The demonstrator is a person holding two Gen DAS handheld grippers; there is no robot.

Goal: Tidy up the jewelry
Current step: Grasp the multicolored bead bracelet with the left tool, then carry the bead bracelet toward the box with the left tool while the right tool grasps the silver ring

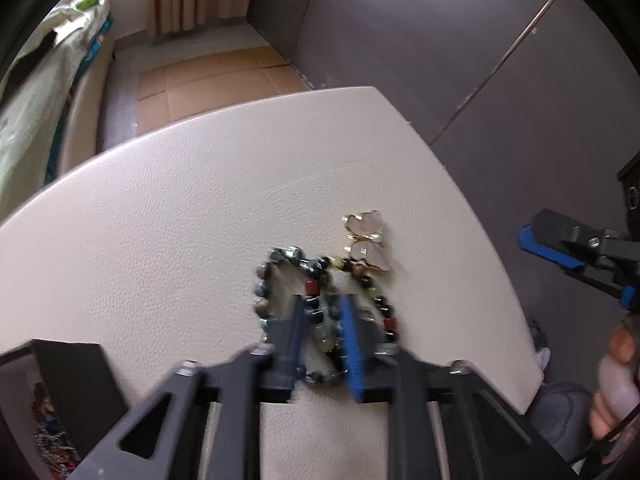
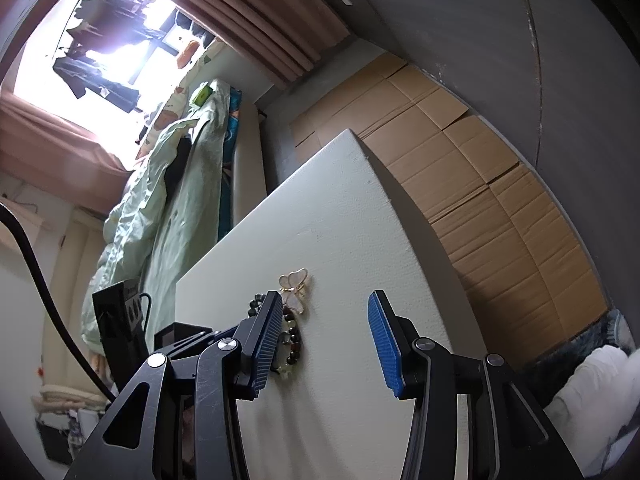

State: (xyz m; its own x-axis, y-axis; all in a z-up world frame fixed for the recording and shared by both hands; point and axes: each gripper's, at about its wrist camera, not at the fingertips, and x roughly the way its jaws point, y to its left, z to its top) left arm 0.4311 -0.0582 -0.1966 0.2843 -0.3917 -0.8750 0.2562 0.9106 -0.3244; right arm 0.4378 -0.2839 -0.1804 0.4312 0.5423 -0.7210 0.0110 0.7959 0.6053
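A beaded bracelet (image 1: 280, 280) of dark, green and red beads lies in loops on the cream table (image 1: 200, 200). A white and gold butterfly clip (image 1: 366, 242) lies at its far right end. My left gripper (image 1: 322, 300) is down on the bracelet, its fingers narrowly apart with a strand of beads between them. My right gripper (image 2: 324, 308) is open and empty above the table, to the right of the bracelet (image 2: 292, 332) and the butterfly clip (image 2: 294, 284). It also shows at the right edge of the left wrist view (image 1: 560, 248).
A black box (image 1: 72, 380) with colourful items inside stands at the table's near left; it shows in the right wrist view (image 2: 120, 320) too. The table's right edge (image 1: 500, 280) is close to the jewelry. A bed with green bedding (image 2: 160, 184) and cardboard on the floor (image 2: 480, 184) lie beyond.
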